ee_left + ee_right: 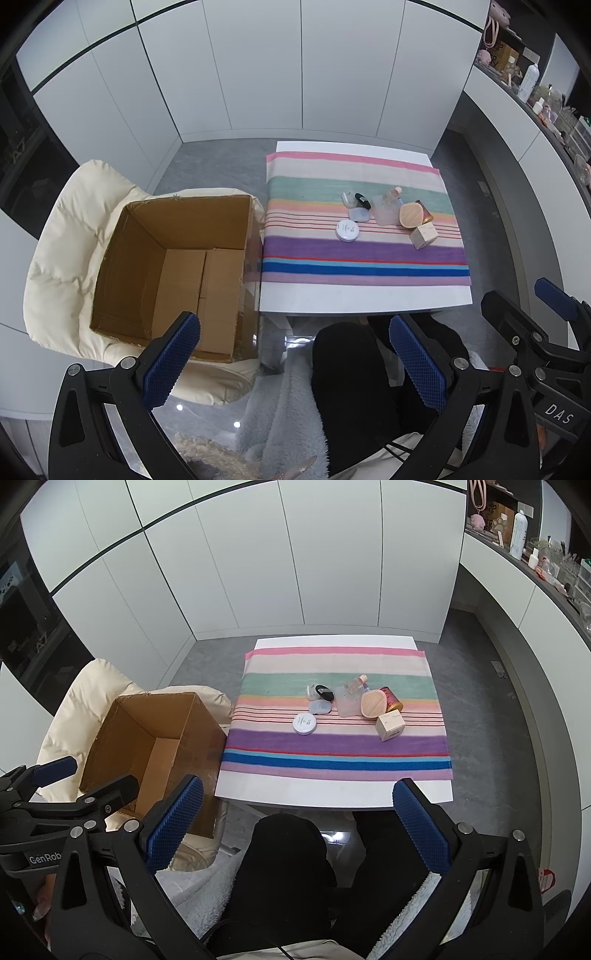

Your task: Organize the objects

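A cluster of small items lies on a striped cloth [332,266] [295,753] on a white table: a round white tin [347,230] [304,724], a beige cube box [423,236] [390,724], a wooden-lidded jar [410,215] [371,703], a red can [391,698], a clear bottle [392,195] [354,686], a black item [362,201] [325,692]. An empty cardboard box [177,273] [147,746] stands left of the table. My left gripper [295,363] and right gripper [299,827] are both open and empty, held back from the table above the person's lap.
The cardboard box rests on a cream cushioned chair [62,251] [74,701]. White cabinets line the far wall. A cluttered shelf [535,88] [535,554] runs along the right. Grey floor surrounds the table. Each gripper shows at the edge of the other's view.
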The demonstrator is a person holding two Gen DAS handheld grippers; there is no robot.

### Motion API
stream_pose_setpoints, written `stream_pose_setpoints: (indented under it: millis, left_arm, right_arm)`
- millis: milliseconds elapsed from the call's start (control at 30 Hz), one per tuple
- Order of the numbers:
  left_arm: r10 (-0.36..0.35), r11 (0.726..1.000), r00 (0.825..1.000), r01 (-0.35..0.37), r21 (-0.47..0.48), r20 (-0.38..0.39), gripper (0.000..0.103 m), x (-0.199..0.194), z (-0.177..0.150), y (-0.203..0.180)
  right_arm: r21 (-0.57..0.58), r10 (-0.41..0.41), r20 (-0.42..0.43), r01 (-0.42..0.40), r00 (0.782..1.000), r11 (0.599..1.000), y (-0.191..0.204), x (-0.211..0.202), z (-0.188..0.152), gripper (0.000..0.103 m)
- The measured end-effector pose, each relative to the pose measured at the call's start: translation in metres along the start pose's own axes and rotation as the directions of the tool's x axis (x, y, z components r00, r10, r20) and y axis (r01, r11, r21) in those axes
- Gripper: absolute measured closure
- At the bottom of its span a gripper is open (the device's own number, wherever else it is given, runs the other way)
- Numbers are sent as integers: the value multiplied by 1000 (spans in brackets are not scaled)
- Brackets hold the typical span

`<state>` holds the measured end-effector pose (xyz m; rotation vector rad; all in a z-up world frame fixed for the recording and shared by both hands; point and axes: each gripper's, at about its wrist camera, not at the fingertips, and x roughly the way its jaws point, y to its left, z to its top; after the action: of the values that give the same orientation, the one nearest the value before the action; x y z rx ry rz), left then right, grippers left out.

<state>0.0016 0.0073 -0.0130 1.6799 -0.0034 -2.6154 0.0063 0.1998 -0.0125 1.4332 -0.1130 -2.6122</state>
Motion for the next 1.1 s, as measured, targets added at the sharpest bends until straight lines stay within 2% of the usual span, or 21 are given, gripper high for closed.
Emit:
stream_pose_setpoints:
  millis: [1100]
  left_arm:
    - [3,1000,1000,-3,-13,-8,0,2,0,0]
  right_arm:
    - [0,5,-2,-5,1000,1000,-2,1,0,0]
